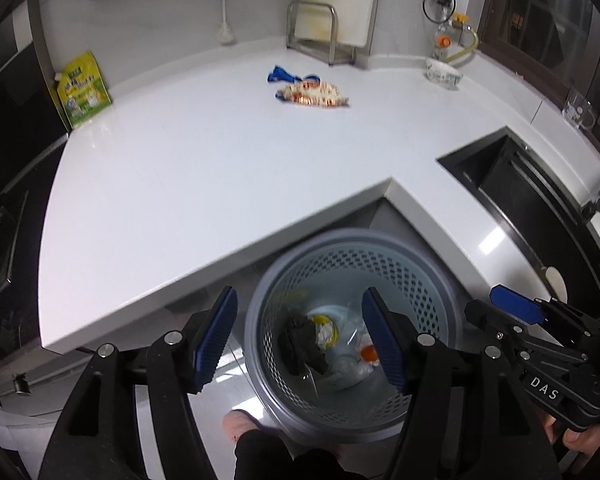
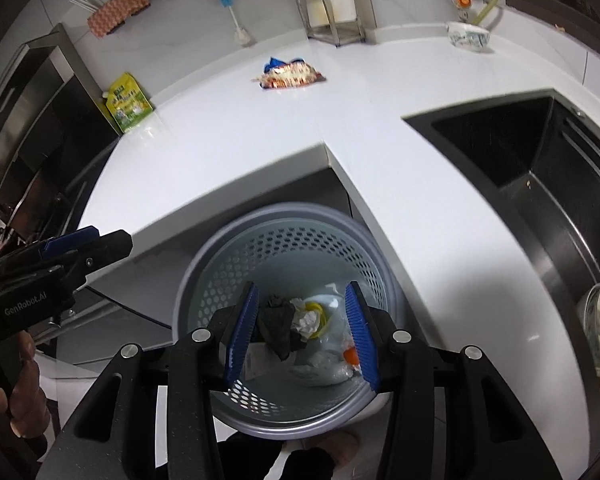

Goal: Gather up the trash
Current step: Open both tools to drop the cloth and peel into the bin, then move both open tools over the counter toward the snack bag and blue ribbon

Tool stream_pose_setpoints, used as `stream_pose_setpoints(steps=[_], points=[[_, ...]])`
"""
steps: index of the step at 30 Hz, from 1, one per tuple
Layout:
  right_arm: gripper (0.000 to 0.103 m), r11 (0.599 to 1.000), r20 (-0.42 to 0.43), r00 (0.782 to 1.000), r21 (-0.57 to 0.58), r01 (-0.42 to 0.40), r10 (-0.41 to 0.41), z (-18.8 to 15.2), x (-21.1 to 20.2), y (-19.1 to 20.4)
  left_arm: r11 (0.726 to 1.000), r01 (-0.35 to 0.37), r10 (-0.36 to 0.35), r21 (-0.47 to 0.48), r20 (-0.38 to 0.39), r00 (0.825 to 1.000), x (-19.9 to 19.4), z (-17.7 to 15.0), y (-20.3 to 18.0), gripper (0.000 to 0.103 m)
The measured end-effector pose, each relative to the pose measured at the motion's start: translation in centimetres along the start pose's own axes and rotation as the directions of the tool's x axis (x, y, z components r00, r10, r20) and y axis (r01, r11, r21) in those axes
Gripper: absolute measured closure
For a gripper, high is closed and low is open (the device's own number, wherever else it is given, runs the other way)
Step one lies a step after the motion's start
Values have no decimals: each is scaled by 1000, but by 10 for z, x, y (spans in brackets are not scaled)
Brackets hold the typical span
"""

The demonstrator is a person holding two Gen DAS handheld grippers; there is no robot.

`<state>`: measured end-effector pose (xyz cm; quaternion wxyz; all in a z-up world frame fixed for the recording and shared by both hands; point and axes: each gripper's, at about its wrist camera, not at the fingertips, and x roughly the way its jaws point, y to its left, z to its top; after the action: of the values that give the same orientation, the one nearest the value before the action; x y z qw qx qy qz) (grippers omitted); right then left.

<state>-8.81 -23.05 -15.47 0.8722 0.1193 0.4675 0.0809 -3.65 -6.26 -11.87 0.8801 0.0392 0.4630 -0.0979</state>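
- Trash basket [image 1: 428, 280], on the floor below the desk [image 1: 220, 184] corner, is holding crumpled waste.
- Snack wrapper [image 1: 312, 95] is lying far back on the desk.
- Your left gripper [image 1: 300, 338] and right gripper [image 2: 302, 330] are hovering over the basket, fingers spread, gripping nothing.

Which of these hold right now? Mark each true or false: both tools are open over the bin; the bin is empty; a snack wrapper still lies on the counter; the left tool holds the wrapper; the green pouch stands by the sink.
1. Both tools, left tool and right tool, are open above the bin. True.
2. The bin is empty. False: trash lies in its bottom, including a dark crumpled piece.
3. A snack wrapper lies on the counter. True.
4. The left tool holds the wrapper. False: it holds nothing.
5. The green pouch stands by the sink. False: it stands at the counter's far left end.
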Motion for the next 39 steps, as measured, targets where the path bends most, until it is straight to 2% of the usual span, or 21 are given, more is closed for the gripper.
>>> stream_pose_setpoints(steps=[5,8,10,18,24,29,32,35,39], points=[[58,999,37,999,-32,-13,15,15,-13,7,1000,-1,1,-14,32,999,-14,16,3,36],[55,999,65,998,-47,-16,19,25,-21,8,1000,-6,8,-23,54,999,-23,25,6,31],[52,998,85,996,-53,-13,17,32,-27,9,999,-20,22,-27,75,997,-29,32,9,24],[46,998,119,993,-65,-5,13,66,-21,16,997,-37,46,-70,131,990,-40,64,37,13],[46,998,150,989,-54,15,-7,102,-4,27,998,-32,41,-61,155,987,-27,102,65,13],[46,999,196,980,-26,39,-33,137,8,38,1000,-15,14,3,190,982,-9,149,87,13],[44,996,198,976,5,93,-93,159,27,42,999,2,-12,48,204,979,9,179,98,13],[44,992,195,973,70,108,-120,174,44,41,996,28,-44,87,195,980,30,201,106,13],[44,985,190,969,101,143,-161,188,63,43,989,67,-88,129,162,983,61,225,114,13]])
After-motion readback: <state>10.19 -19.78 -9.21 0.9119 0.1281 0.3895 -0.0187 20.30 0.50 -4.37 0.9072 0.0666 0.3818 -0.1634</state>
